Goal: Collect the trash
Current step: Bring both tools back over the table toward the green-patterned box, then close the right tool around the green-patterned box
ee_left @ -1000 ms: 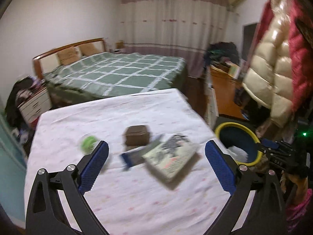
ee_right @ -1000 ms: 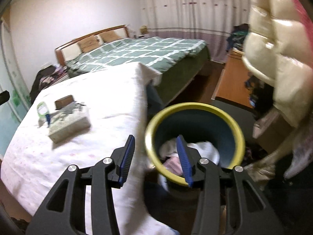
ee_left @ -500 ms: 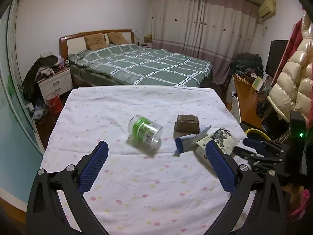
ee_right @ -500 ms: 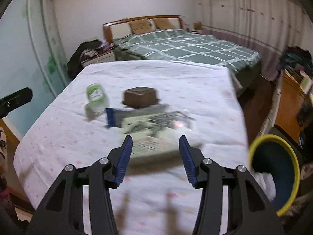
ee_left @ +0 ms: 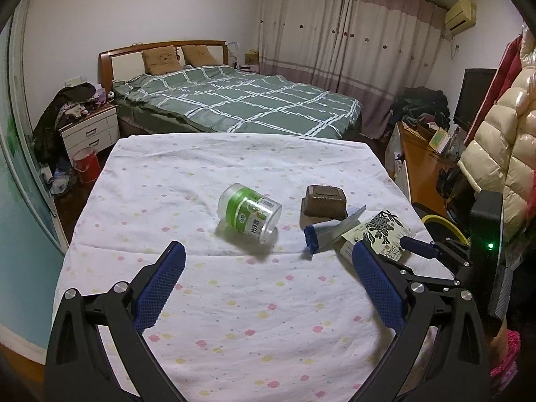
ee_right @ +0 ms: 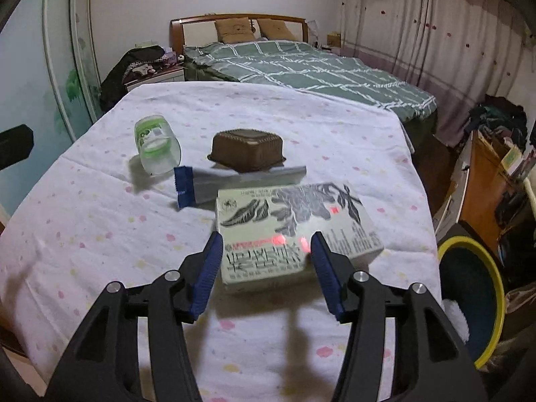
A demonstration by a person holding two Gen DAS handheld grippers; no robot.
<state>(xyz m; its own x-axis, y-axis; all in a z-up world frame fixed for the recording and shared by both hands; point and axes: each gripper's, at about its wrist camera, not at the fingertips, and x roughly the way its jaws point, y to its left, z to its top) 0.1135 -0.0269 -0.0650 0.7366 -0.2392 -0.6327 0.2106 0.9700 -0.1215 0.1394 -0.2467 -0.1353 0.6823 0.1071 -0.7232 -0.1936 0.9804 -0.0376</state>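
On the white dotted tablecloth (ee_left: 207,288) lie a clear jar with a green label (ee_left: 249,212), a brown plastic tray upside down (ee_left: 324,201), a flat silver pack with a blue end (ee_left: 323,232) and a pale printed box (ee_left: 377,231). My left gripper (ee_left: 266,279) is open, short of the jar, with nothing between its fingers. In the right wrist view the printed box (ee_right: 294,224) lies just ahead of my right gripper (ee_right: 266,258). Its jaws are opening and stand at the box's near edge, not pressing on it. The jar (ee_right: 156,144), tray (ee_right: 247,149) and pack (ee_right: 214,181) lie beyond.
A yellow-rimmed dark bin (ee_right: 474,296) with white trash in it stands on the floor at the table's right. A green checked bed (ee_left: 241,100) lies beyond the table. A wooden desk (ee_left: 422,167) and hanging padded coats (ee_left: 502,147) crowd the right side.
Both grippers swung left from the bin toward the table. The right gripper now faces the printed box with wider jaws. The left gripper came to face the jar.
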